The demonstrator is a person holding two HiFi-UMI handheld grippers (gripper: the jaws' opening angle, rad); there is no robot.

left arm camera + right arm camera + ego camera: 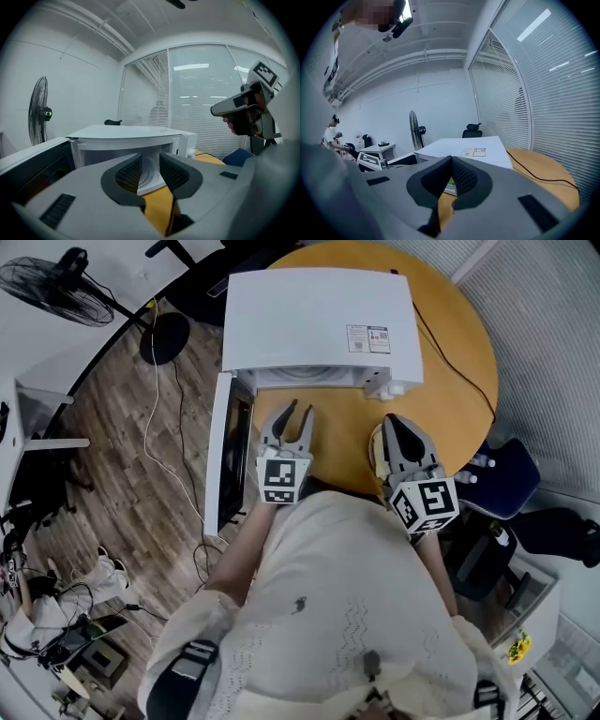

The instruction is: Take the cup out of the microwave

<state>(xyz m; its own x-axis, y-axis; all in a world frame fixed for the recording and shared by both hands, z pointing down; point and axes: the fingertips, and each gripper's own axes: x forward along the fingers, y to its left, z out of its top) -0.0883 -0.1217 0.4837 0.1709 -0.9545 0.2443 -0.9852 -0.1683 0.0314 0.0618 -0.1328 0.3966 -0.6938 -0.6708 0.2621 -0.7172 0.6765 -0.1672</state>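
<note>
One microwave (319, 320), broadside, mouth toward person (328, 615).

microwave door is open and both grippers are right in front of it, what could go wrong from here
The open door stands close beside the left gripper; a sideways swing could strike it. A pale thing lies under the right gripper near the table's edge and might get knocked off.

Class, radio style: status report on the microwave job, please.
Left tongs open, empty, facing open microwave. Right tongs shut. Cup not made out; pale thing beside right tongs unclear. Door swung wide, nothing blocking.
</note>
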